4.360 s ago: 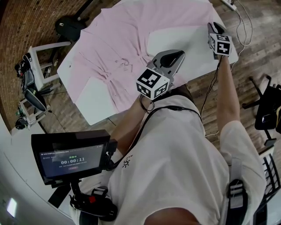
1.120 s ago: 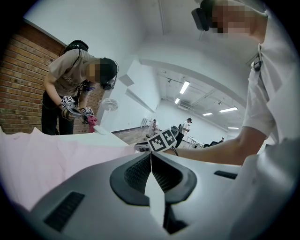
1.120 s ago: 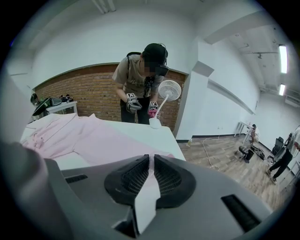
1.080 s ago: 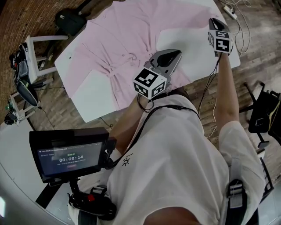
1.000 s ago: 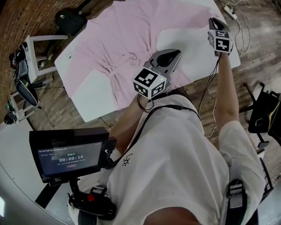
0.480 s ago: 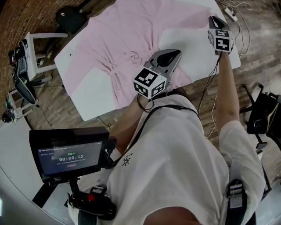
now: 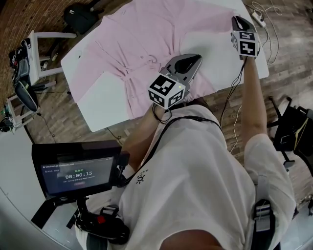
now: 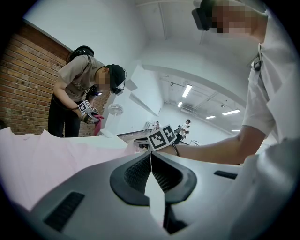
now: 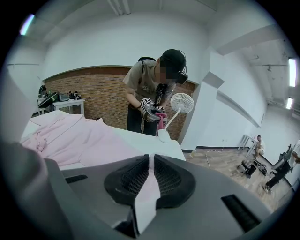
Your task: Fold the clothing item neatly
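A pink shirt (image 7: 142,34) lies spread over the white table (image 7: 102,102), bunched along its middle. My left gripper (image 7: 194,58) rests low at the shirt's near part, close to the table's front edge. Its jaws are shut, and a pale strip of cloth shows between the pads (image 8: 151,157). My right gripper (image 7: 237,20) is at the shirt's right edge near the table's far right corner. It is shut on a fold of pink cloth (image 9: 151,159). The shirt (image 9: 79,136) stretches away to its left.
Another person (image 9: 157,93) stands beyond the table holding grippers, next to a white fan (image 9: 180,103). A black bag (image 7: 83,12) and a white rack (image 7: 34,53) are on the floor at the left. Cables and a power strip (image 7: 259,19) lie at the right, near a black chair (image 7: 293,136).
My right gripper has risen slightly with the cloth edge still in it. The left gripper has stayed where it was.
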